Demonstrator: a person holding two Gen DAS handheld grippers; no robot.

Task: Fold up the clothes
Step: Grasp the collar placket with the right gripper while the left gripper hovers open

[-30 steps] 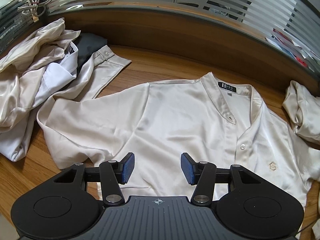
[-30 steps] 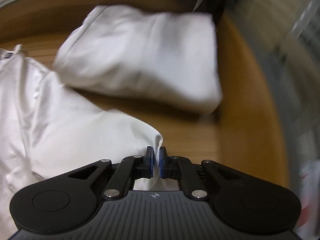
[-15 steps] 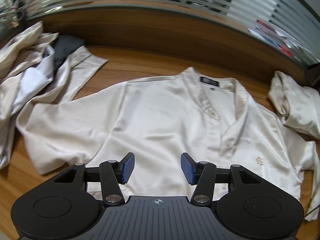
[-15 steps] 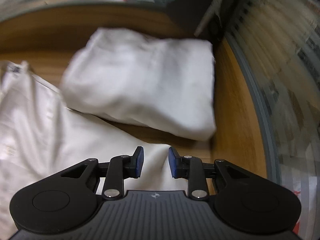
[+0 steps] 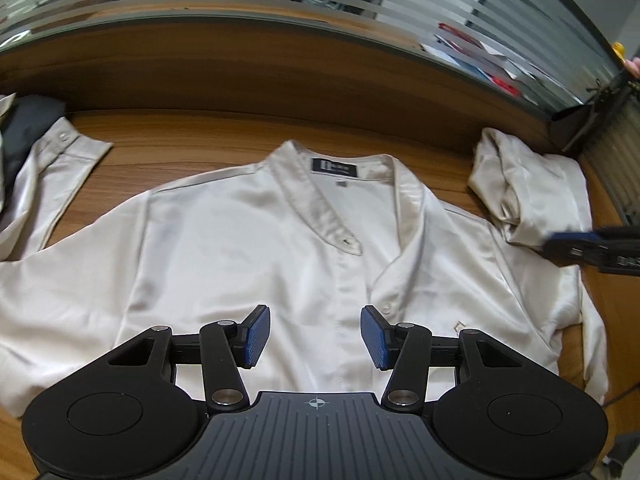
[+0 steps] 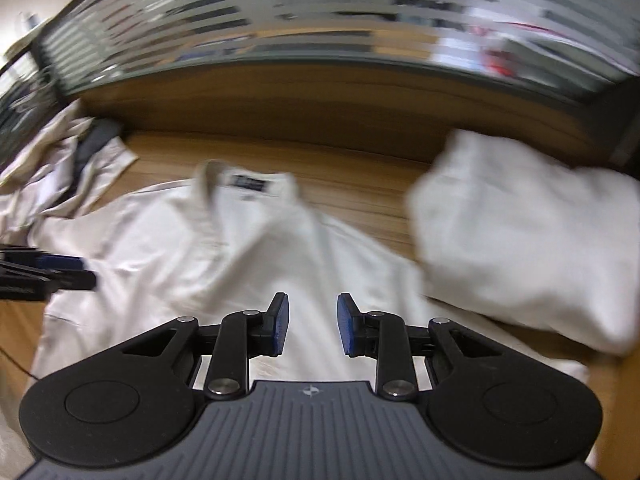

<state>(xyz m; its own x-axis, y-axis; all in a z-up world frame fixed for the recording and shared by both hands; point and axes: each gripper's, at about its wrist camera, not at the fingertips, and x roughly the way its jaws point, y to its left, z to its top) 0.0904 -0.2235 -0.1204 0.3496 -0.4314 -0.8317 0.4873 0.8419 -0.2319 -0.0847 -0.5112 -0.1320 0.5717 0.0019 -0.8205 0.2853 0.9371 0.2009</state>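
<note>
Left gripper (image 5: 315, 336): jaws standing apart, gripping nothing, hovering over the placket of the cream satin shirt (image 5: 248, 264). Right gripper (image 6: 308, 324): jaws having just been opening, now narrowly parted, nothing between them. Shirt lying spread face-up on the wooden table (image 5: 192, 136); folded cream garment (image 6: 528, 232) resting beside its shoulder; unfolded pile (image 6: 52, 168) sitting opposite.

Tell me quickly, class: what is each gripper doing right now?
Left gripper: open, empty, above the shirt.
Right gripper: open, empty; its jaws have just been opening, nothing between them.
</note>
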